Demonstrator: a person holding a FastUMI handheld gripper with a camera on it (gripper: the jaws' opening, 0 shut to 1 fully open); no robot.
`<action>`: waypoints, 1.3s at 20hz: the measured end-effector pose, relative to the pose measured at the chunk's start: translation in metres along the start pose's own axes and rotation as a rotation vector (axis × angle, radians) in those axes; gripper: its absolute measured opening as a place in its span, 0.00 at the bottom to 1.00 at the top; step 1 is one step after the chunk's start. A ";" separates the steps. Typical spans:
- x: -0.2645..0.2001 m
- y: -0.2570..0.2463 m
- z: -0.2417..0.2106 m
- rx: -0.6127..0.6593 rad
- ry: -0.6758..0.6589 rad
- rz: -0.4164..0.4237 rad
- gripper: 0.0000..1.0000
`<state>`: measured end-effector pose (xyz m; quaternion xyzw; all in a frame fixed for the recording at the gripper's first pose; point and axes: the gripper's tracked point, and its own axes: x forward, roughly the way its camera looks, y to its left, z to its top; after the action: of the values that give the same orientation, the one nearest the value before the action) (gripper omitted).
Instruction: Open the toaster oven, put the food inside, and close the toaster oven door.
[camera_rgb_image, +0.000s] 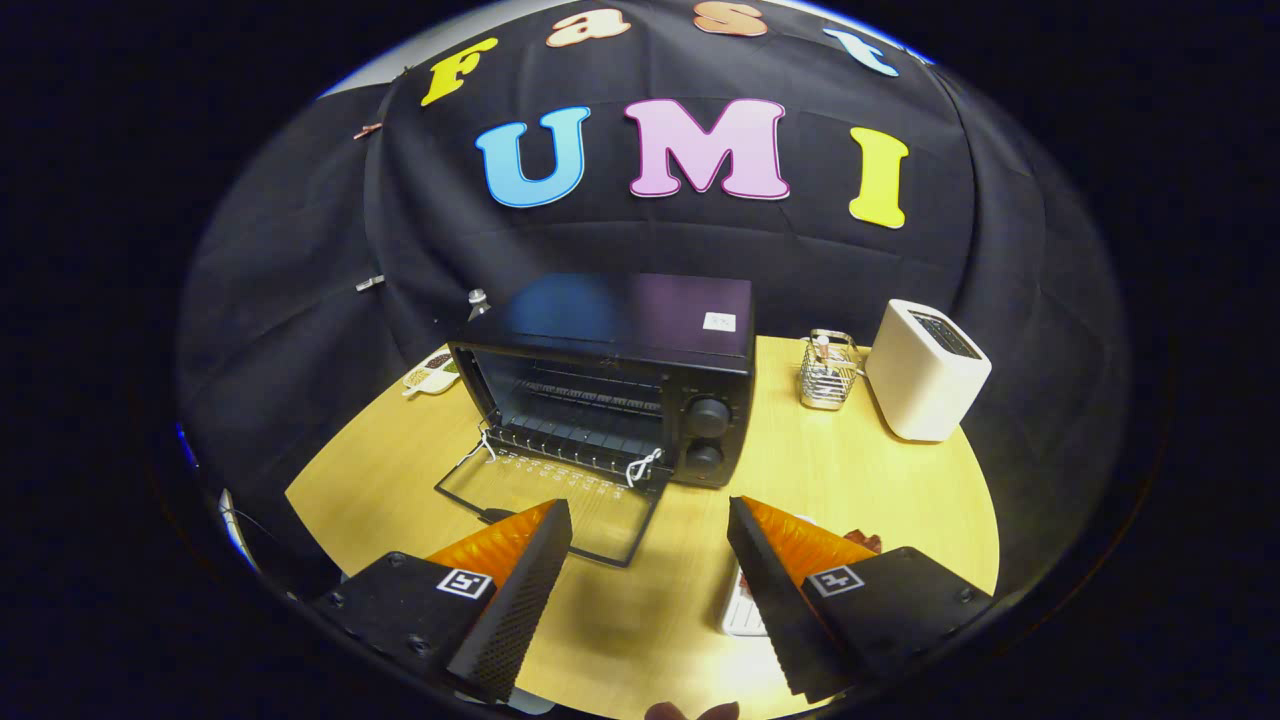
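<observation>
hovering gripper (650, 520), fingers apart and empty, toaster oven (620, 375) door (560, 500) open ahead

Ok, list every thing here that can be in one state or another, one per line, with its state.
toaster oven: upright on the table, cavity open, no food seen on the rack.
oven door: folded down flat, fully open.
gripper: fingers spread apart, nothing between them.
white toaster: upright, nothing seen sticking out of the slot.
wire basket: upright, something standing in it.
white plate: mostly hidden behind the right-hand finger.
</observation>
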<state>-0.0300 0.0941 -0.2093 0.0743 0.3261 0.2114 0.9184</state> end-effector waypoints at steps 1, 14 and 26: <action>-0.004 -0.013 0.000 0.012 0.012 0.006 0.98; 0.034 -0.158 -0.071 0.219 0.321 0.074 0.99; 0.080 -0.154 -0.110 0.526 0.528 0.231 0.36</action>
<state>0.0085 -0.0095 -0.3826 0.2864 0.5839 0.2342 0.7226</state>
